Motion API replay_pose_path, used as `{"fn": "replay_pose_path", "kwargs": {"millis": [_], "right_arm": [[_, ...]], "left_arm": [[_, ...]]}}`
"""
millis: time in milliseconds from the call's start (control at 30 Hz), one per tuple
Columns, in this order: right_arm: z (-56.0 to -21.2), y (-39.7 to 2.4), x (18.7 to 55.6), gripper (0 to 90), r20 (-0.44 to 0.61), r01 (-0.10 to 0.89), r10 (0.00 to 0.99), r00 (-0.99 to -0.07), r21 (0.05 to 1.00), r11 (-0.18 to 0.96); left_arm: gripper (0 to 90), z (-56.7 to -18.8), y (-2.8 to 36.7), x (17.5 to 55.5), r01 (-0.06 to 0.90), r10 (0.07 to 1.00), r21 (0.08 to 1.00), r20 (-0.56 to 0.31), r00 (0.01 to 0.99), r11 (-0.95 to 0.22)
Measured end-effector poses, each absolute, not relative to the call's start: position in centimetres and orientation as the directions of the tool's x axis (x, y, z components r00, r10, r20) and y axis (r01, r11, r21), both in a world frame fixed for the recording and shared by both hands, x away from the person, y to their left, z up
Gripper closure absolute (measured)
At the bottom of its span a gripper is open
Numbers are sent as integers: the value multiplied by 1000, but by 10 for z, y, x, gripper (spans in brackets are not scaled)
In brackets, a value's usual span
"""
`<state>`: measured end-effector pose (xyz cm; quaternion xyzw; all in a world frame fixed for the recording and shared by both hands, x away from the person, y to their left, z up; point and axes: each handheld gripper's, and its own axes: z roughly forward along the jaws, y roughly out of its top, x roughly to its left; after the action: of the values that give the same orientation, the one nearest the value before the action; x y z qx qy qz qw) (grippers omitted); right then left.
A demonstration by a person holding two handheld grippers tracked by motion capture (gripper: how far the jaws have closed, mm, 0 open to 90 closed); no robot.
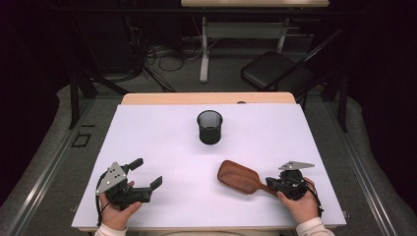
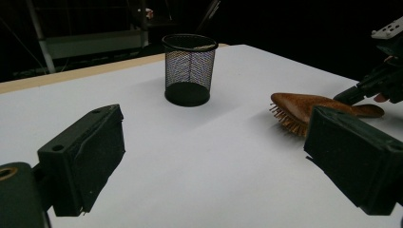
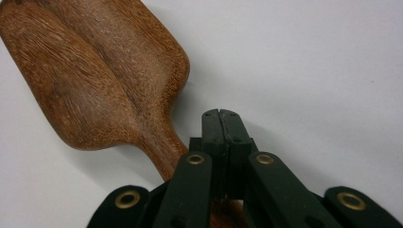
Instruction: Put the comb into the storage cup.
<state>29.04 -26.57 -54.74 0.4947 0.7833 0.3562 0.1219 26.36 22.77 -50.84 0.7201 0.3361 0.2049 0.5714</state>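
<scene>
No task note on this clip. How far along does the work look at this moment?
Early, it seems. Done: nothing obvious; the mesh cup stands upright mid-table and looks empty. In hand: the right gripper sits at the handle of the wooden hairbrush, jaws together above the handle, so a real grasp is unclear; the brush lies bristles-down on the table. The left gripper is open, holding nothing. Left: probably moving the brush, perhaps to the cup.

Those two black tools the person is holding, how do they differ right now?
The left tool has its jaws spread wide with nothing between them; the right tool has its jaws pressed together. The left tool sits apart from every object, while the right tool is over the handle of the wooden hairbrush; a grip on it is not plain. Both are black, each held in one hand low over the white table.
</scene>
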Motion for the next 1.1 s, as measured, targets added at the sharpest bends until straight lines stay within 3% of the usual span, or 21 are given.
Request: {"fn": "replay_pose_path", "kwargs": {"millis": [1100], "right_arm": [[-547, -262, 290, 887, 183, 694, 846, -500, 669, 266]], "left_arm": [[61, -509, 228, 264, 251, 718, 961, -91, 690, -119]]}}
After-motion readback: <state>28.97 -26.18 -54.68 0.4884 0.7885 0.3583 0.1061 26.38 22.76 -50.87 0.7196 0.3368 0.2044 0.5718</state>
